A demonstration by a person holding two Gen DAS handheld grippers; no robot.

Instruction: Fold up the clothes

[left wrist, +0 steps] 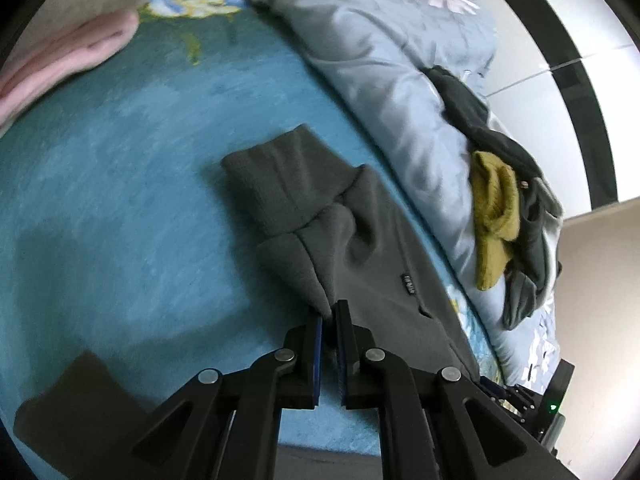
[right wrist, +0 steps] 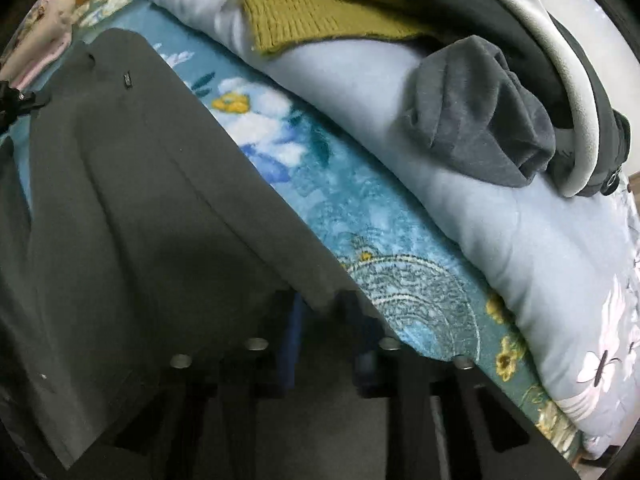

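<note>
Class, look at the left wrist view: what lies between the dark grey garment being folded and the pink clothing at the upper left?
Only bare blue bedspread lies between the dark grey garment and the pink clothing; no other item sits on that stretch. The left wrist view shows this.

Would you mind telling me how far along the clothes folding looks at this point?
Done: a pink garment lies apparently folded on the blue blanket. In hand: the grey garment is spread out with a sleeve folded across; the left gripper pinches its edge, and the right gripper appears shut on its hem. Left: the mustard sweater and dark clothes are heaped unfolded on the quilt.
</note>
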